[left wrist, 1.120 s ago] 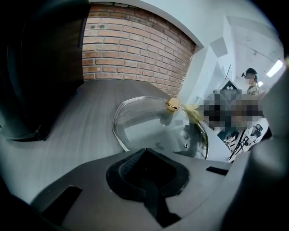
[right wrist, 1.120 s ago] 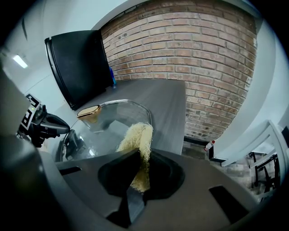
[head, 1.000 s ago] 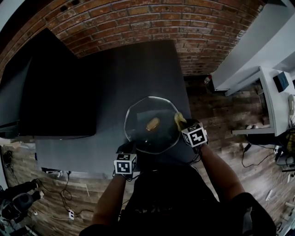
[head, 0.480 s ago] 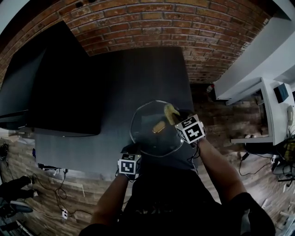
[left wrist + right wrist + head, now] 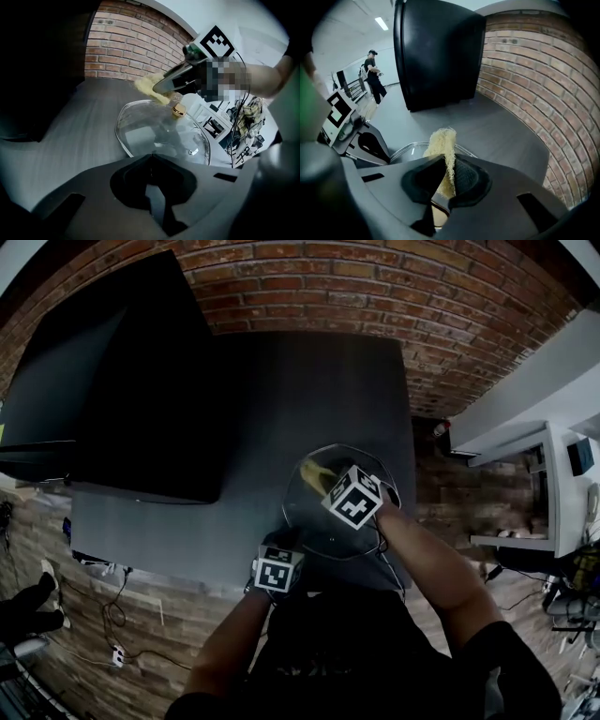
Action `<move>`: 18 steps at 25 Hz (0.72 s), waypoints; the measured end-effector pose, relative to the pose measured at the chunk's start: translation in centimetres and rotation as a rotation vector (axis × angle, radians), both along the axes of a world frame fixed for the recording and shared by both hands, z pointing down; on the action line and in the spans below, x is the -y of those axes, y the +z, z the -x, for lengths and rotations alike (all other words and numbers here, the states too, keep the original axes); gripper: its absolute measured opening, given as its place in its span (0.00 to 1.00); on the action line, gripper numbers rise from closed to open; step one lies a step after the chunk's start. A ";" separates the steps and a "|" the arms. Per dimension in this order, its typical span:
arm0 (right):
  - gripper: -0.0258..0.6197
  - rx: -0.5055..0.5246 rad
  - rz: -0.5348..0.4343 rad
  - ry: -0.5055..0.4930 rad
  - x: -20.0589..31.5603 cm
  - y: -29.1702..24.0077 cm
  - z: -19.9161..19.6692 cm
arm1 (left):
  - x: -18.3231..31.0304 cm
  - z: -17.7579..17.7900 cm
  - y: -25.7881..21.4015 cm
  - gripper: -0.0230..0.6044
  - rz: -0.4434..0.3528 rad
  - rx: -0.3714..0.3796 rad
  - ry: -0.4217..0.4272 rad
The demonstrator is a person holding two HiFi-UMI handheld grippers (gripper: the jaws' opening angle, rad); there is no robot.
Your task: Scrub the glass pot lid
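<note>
1. The glass pot lid [image 5: 314, 521] lies on the dark grey table [image 5: 309, 381], near its front edge.
2. The left gripper [image 5: 149, 158] has its jaws closed on the lid's near rim.
3. The right gripper [image 5: 447, 160] pinches a yellow scrub pad [image 5: 440, 140], pressing it on the lid's far side, beside the gold knob [image 5: 178, 110].

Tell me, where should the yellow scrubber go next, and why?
Probably drag the scrubber across the lid toward the near rim. The right gripper pinches it by the far edge, past the knob, while the left gripper clamps the near rim, so the glass between seems left to rub.
</note>
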State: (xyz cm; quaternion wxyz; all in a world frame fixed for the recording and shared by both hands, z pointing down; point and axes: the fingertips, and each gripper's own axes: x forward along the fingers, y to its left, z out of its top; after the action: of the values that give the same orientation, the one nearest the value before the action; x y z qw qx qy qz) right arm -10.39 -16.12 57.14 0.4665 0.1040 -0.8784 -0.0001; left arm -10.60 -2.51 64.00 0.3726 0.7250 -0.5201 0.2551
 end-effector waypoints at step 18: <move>0.12 -0.281 -0.018 -0.299 -3.1 5.4 2.4 | -0.2 0.3 0.2 0.09 0.012 -0.008 0.005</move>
State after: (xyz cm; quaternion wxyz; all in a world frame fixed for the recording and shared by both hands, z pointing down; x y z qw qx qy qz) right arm -12.82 -13.02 62.50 0.5782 -0.0243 -0.8104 -0.0917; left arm -10.92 -2.27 64.22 0.3784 0.7251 -0.5154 0.2559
